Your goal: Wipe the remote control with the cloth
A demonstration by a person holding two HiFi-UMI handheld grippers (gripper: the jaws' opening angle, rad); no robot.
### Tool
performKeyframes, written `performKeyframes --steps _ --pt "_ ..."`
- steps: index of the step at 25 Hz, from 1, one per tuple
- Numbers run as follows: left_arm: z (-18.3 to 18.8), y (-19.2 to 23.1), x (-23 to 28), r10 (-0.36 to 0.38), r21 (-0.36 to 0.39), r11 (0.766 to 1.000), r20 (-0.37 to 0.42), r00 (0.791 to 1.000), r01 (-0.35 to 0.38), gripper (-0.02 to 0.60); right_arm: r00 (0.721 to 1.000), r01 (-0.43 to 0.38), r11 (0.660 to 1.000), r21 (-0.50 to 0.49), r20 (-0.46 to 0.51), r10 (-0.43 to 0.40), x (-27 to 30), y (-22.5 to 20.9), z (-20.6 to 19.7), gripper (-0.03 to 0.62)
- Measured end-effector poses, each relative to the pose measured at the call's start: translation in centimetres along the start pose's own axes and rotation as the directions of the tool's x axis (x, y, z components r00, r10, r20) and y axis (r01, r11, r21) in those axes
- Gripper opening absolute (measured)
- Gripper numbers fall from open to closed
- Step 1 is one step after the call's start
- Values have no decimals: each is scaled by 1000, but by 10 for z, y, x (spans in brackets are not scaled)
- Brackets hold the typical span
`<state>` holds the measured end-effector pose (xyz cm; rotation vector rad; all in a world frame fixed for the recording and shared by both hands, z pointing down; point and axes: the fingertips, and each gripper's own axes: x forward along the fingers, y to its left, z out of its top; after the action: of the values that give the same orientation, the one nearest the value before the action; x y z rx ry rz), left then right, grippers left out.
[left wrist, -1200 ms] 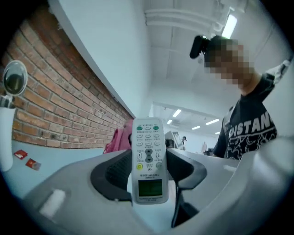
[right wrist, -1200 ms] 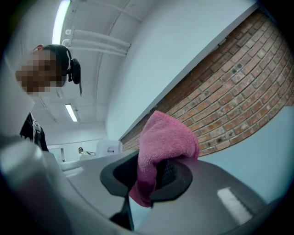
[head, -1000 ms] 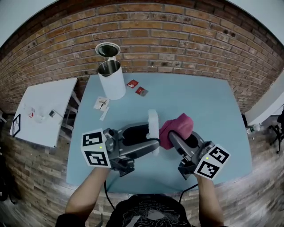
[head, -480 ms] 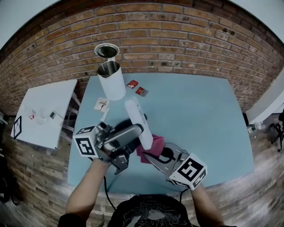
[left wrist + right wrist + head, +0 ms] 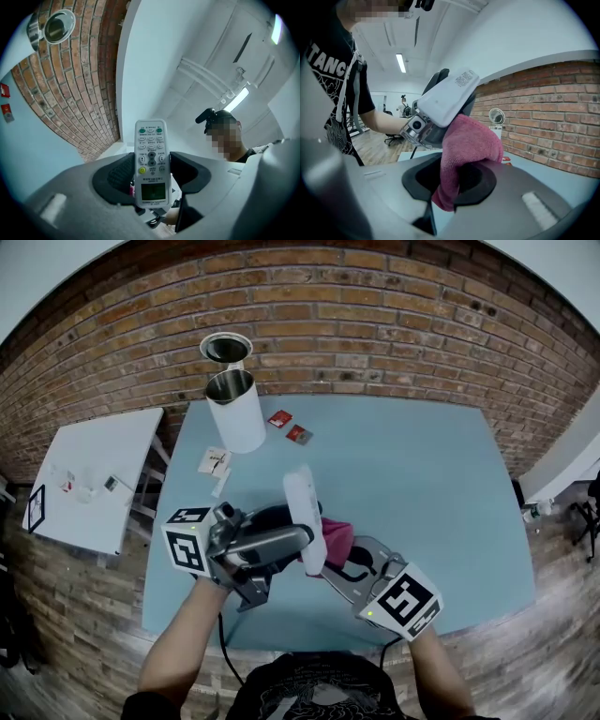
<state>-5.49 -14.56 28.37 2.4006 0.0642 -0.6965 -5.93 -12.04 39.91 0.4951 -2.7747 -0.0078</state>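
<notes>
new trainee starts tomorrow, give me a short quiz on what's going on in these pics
1. What do the left tongs hold?
A. pen
B. remote
C. spoon
2. True or false: the remote is held clear of the table.
3. Fill in: the right tongs are shut on a pink ___.

Key: 1 B; 2 true; 3 cloth
</notes>
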Motion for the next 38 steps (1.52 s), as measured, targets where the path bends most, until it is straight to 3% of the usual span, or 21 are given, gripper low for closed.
performKeyframes --steps 9,12,15,18,21,33,38 --pt "-22 2 3 22 10 1000 -95 995 -21 239 999 30 997 -66 -25 -31 -4 -8 -1 64" --pt "-18 6 2 47 18 999 -66 997 -46 239 999 33 996 -78 -33 -36 -4 -10 -5 64" --pt "-3 19 -6 133 28 991 15 991 -133 239 996 62 996 -59 -65 -65 -3 -13 -15 64" --pt "8 38 -17 260 39 964 69 963 -263 239 990 93 995 -26 -105 -95 -2 -15 -28 64" --pt "10 50 -27 343 57 935 97 934 -349 238 989 87 996 -4 -120 -86 1 -11 -35 64" --pt "10 74 -47 487 97 862 113 866 -497 238 991 47 999 12 -125 -45 4 4 -41 64" --pt "-11 96 -59 586 150 800 14 810 -581 239 986 85 993 86 -149 -71 2 -5 -61 64"
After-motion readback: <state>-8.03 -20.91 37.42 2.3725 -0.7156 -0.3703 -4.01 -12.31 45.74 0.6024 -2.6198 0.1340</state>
